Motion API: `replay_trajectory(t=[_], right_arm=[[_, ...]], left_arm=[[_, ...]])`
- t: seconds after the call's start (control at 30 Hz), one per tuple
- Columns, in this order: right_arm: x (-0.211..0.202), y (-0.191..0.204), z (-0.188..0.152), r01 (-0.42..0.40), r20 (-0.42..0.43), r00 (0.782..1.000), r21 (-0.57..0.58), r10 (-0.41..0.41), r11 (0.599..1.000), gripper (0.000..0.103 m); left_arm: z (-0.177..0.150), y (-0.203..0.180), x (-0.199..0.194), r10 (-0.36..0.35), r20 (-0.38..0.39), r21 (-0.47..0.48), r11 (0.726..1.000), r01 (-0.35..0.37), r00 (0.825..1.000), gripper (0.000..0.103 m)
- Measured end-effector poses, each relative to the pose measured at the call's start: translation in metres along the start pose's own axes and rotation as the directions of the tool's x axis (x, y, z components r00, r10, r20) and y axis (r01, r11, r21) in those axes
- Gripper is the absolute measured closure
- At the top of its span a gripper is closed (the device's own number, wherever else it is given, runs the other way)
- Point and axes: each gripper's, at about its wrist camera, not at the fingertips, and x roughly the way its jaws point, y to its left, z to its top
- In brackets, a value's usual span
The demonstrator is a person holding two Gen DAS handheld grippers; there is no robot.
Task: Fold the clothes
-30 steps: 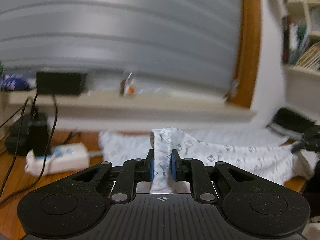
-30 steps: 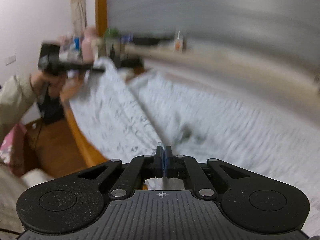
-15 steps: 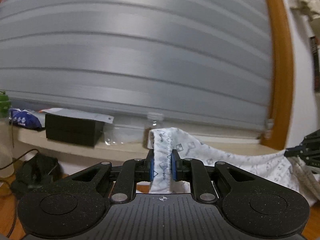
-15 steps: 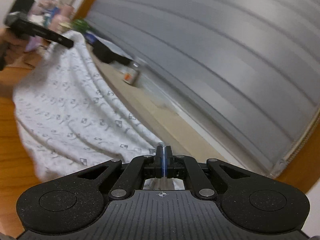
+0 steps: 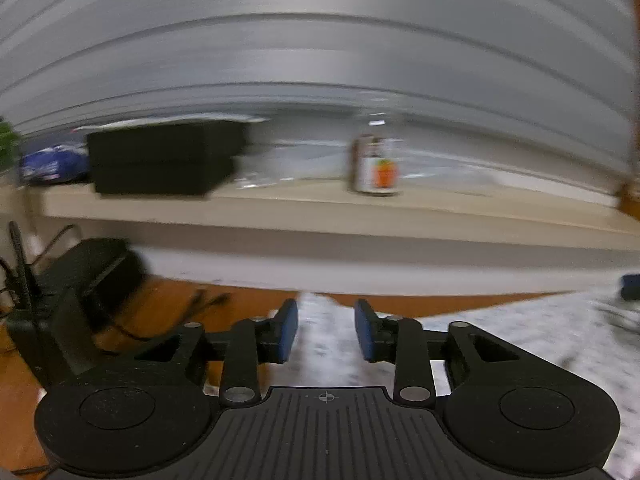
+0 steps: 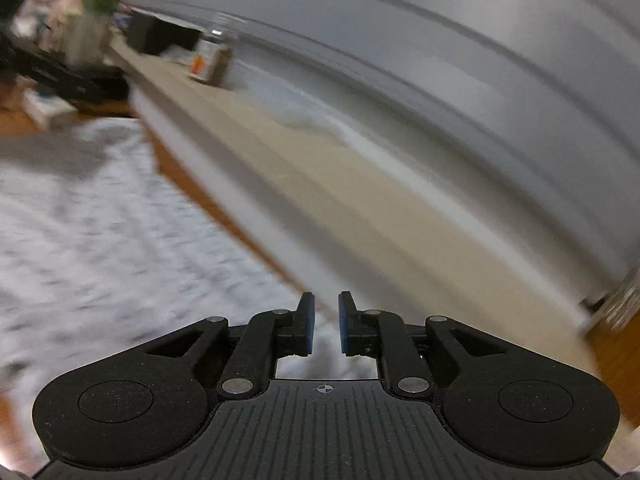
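A white garment with small grey print (image 5: 520,332) lies spread on the wooden table (image 5: 224,308). It also shows in the right wrist view (image 6: 100,220), blurred by motion. My left gripper (image 5: 326,330) is open just above the garment's far left corner, with cloth showing between the blue pads but not pinched. My right gripper (image 6: 324,326) is open low over the garment's far edge, its jaws apart and empty. The left gripper also appears at the far left of the right wrist view (image 6: 52,74).
A beige window ledge (image 5: 320,208) runs behind the table under grey blinds. On it stand a black box (image 5: 160,160), a small bottle with an orange label (image 5: 376,164) and a blue packet (image 5: 52,162). Black gear and cables (image 5: 72,288) sit at the table's left.
Both grippers have come down from holding the garment up and have opened, letting it go. The garment now lies flat on the table.
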Motion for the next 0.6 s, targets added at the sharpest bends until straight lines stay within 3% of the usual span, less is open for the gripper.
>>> replay_trajectory(t=[0.13,0.2,0.33,0.47,0.6], right_arm=[[-0.013,0.003,-0.017,-0.140,-0.044,0.989,0.060,0.142,0.988,0.081],[-0.019,0.006,-0.025,-0.174,-0.052,0.983,0.075,0.178,0.982,0.078],[-0.015,0.015,-0.030,-0.197,-0.079,0.975,0.111,0.206,0.974,0.077],[-0.012,0.010,-0.036,-0.198,-0.086,0.973,0.151,0.212,0.969,0.076],[-0.010,0.011,-0.039,-0.202,-0.082,0.972,0.180,0.220,0.963,0.077]], left_arm=[[-0.003,-0.034,0.006,-0.118,-0.022,0.097,0.988,0.119,0.993,0.063],[-0.006,-0.055,0.015,-0.165,-0.048,0.148,0.974,0.170,0.985,0.057],[-0.013,-0.094,0.041,-0.235,-0.087,0.231,0.941,0.249,0.968,0.055],[-0.017,-0.116,0.057,-0.319,-0.088,0.328,0.885,0.330,0.943,0.056],[-0.026,-0.116,0.066,-0.369,-0.156,0.322,0.858,0.400,0.916,0.056]])
